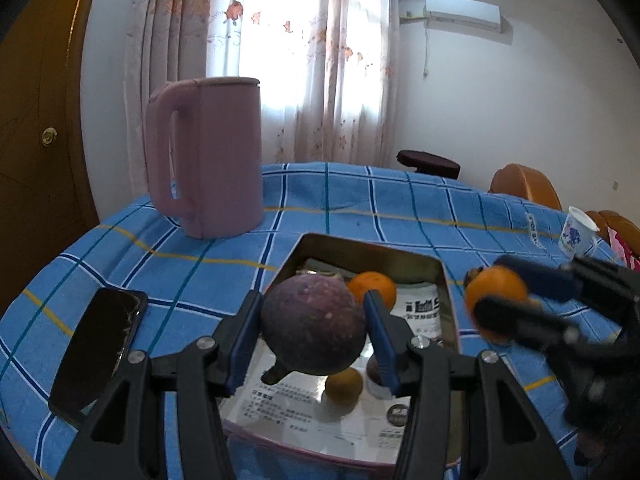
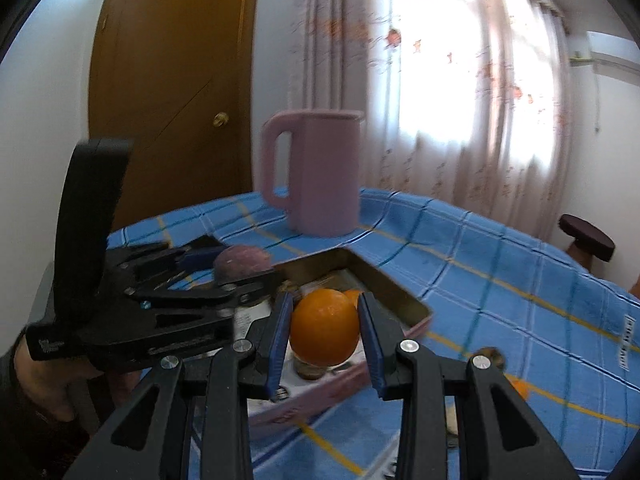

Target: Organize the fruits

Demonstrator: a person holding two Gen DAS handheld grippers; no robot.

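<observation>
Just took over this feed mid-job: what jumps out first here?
Both tongs are loaded over the metal tray: the left tongs clamp a dark purple fruit, the right tongs an orange. Another orange sits in the tray. Behind it, a pink jug stands on the blue checked cloth.

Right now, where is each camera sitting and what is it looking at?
Left wrist: sits on the left gripper, looking over a purple fruit and tin tray toward the curtains; its own fingers show, and the right gripper holding an orange.
Right wrist: sits on the right gripper, looking over that orange toward the door; its fingers show, plus the left gripper and a hand.
Both share the tray, pink jug and blue tablecloth.
</observation>
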